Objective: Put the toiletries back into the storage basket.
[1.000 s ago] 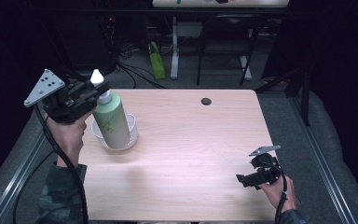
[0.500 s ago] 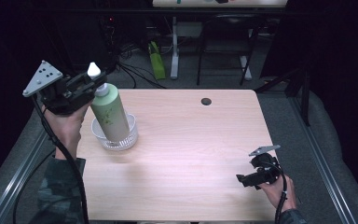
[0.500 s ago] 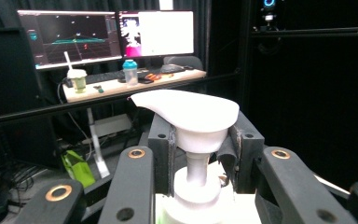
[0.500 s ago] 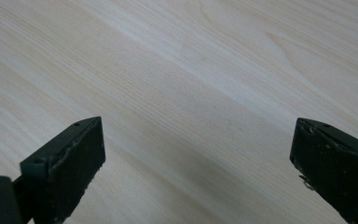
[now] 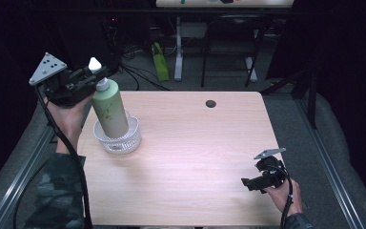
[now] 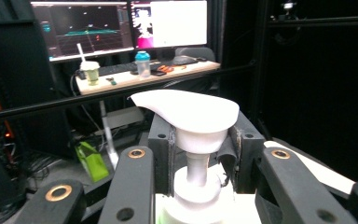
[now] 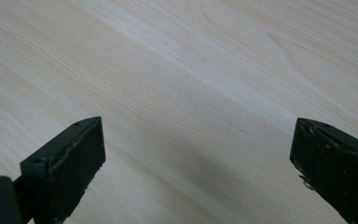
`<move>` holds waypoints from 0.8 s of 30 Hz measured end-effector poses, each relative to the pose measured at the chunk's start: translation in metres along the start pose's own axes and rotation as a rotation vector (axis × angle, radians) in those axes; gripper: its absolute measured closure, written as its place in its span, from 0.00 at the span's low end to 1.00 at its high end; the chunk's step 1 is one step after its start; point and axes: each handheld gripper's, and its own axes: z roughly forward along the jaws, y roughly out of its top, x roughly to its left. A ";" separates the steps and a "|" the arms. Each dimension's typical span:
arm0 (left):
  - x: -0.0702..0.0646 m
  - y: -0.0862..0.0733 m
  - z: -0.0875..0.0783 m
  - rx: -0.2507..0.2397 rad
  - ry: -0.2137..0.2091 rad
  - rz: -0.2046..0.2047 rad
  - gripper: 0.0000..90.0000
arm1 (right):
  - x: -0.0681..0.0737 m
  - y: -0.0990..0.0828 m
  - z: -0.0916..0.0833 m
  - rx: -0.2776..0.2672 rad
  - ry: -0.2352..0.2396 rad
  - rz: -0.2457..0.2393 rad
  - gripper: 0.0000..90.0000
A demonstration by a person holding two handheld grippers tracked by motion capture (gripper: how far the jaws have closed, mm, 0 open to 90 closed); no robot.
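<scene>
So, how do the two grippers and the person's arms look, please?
Both grippers are black, with two flat black jaws and brass-coloured screws at the joints. The left gripper bears a grey three-cornered plate with small dark holes; the right gripper has a smaller grey plate. A black cable trails from each. The left sleeve is a dark camouflage pattern.

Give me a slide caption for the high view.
Left gripper holds a tilted green pump bottle by its neck over a clear bowl.
</scene>
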 end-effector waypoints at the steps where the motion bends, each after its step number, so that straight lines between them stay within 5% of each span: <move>1: 0.001 0.000 0.000 -0.001 0.001 -0.003 0.75 | 0.000 0.000 0.000 0.001 0.001 0.000 0.03; 24: 0.027 -0.002 0.017 -0.005 0.045 -0.035 0.75 | 0.001 0.001 -0.002 -0.005 -0.004 -0.010 0.03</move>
